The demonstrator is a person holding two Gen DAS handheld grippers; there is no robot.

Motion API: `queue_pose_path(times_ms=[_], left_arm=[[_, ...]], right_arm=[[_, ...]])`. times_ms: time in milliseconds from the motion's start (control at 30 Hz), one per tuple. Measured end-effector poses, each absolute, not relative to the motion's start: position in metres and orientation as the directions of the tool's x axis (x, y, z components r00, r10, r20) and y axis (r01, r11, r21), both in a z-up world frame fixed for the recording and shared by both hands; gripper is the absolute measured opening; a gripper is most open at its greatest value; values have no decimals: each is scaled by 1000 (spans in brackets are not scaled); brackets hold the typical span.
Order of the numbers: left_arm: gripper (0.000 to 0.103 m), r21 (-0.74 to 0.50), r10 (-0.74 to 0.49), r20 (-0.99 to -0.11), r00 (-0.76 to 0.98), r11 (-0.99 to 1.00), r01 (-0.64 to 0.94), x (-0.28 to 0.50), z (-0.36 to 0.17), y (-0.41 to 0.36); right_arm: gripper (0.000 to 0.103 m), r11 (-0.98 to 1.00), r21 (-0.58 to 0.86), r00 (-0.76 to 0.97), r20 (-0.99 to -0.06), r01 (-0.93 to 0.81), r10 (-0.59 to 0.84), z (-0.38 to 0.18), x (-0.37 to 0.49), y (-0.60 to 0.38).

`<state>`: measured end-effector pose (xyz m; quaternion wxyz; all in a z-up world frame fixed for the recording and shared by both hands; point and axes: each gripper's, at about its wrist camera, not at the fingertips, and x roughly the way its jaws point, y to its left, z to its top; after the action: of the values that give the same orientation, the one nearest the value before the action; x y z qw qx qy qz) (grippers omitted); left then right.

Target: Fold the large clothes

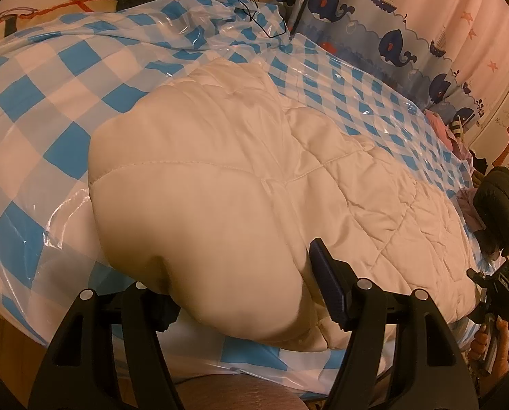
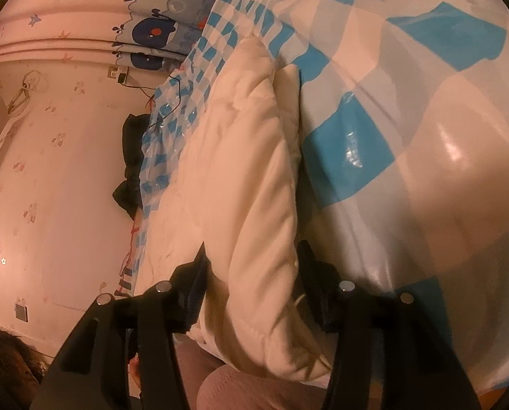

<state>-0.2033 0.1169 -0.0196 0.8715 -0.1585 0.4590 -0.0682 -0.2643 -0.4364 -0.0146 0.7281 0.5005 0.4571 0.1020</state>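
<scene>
Clearly the cream padded coat (image 1: 240, 177) is lying across the blue-and-white checked plastic sheet (image 1: 49, 109) that is covering the bed, with its long axis running from the left gripper (image 1: 240, 294) away toward the far right of that view, where the right gripper (image 1: 493, 294) is showing small at the edge with a hand (image 1: 490, 348) around its handle. Each hand is therefore sitting at one end of the near edge, and the left one is nearer the puffed, rounded end of the garment.

At the left, the jaws are standing fairly wide with that rounded bulge pushing in between them. The blue pad (image 1: 329, 287) on the right-hand finger is lying against the fabric, while the other finger is hidden under the bulge, so whether the coat is truly pinched I cannot tell.

Moving rightward, the right wrist view is showing a thick folded ridge of the same coat (image 2: 254, 184) running straight away from the right gripper (image 2: 251, 273), with the checked sheet (image 2: 408, 143) lying to its right. Its jaws are straddling that ridge and appear loosened rather than pressing, so I judge this end to be let go. Any coming fold will probably be turning on carrying the near edge across the coat's long axis.
</scene>
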Motion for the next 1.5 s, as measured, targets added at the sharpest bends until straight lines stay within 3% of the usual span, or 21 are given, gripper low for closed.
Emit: queue_pose_path(times_ms=[133,300,500,600,733,900,1000,1133,1233,1400,1500], left_arm=[[63,-340,-265,-778,569,940,-27,-203,-20,117],[63,-340,-264,-779,569,940,-28,-204,-20,117],[64,-345,-268,-780,566,938,-31,-204,-20,117],[68,-370,-291,-779,555,928,-32,-205,-23,118],[74,-495,-395,-761,515,866,-67,-203,-39,135],[76,-646,-522,-706,478,752,-132,-202,-61,156],[78,-697,-559,-671,487,700,-157,-202,-67,164],[82,-728,-580,-650,491,661,-182,-197,-76,167],[83,-761,-606,-628,489,608,-225,-191,-84,169],[83,-792,-603,-601,524,536,-292,-184,-92,186],[83,-797,-608,-598,522,521,-306,-177,-96,192]], right_arm=[[53,508,798,615,-585,323,529,0,-268,-450],[62,666,665,711,-644,339,281,53,-248,-459],[68,853,505,679,-672,129,295,94,-158,-381],[68,906,423,628,-714,34,310,92,-115,-328],[68,956,286,570,-774,-71,274,78,-76,-262],[76,988,108,387,-911,-109,142,16,-37,-212],[76,989,101,353,-926,-103,131,9,-35,-214],[76,977,181,450,-868,-109,211,39,-29,-212],[83,971,193,469,-851,-138,236,48,-8,-187],[86,975,49,271,-956,-218,108,-22,28,-132],[86,978,144,283,-941,-153,183,-9,27,-147]])
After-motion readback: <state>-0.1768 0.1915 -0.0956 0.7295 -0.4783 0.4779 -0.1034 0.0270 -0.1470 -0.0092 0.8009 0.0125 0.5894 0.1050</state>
